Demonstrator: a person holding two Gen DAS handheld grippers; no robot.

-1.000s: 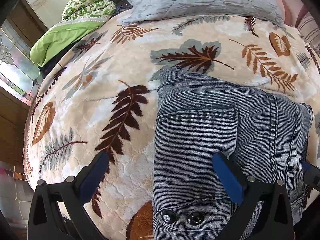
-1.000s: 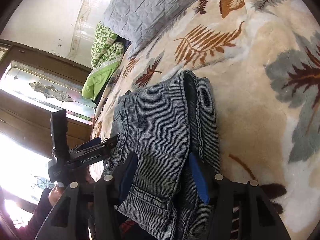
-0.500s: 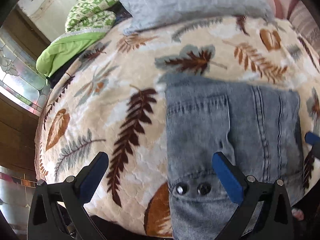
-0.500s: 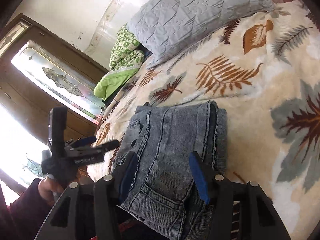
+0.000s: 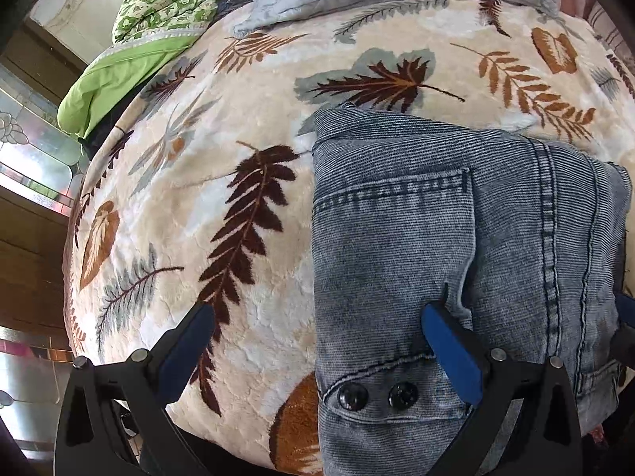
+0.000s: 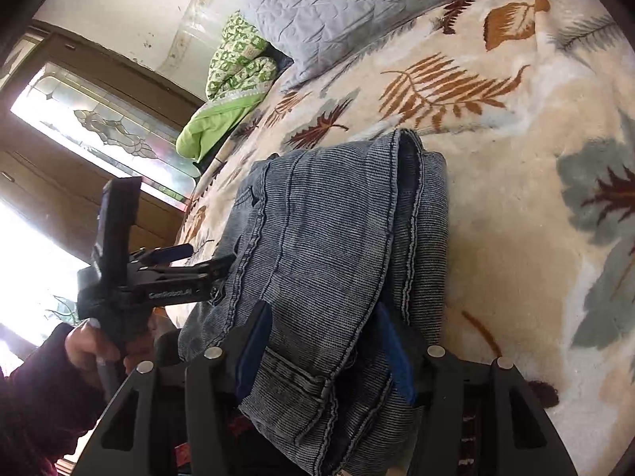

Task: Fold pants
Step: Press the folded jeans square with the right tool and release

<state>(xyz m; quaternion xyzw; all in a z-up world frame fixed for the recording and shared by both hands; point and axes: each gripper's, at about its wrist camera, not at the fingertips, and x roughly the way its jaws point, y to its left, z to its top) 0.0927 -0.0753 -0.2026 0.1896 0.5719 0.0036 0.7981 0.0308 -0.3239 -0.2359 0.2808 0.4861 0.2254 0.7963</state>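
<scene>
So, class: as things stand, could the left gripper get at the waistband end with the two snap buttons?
Probably yes: the left gripper is open and the snap buttons on the folded jeans lie uncovered near it.

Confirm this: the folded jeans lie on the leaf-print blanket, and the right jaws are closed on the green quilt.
Not quite. The right gripper straddles the folded jeans, not the green quilt, which lies far off by the pillow; the right wrist view shows it. The jeans do lie on the leaf-print blanket.

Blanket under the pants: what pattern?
Cream blanket with brown, rust and grey-green leaves; clearest in the left wrist view.
</scene>
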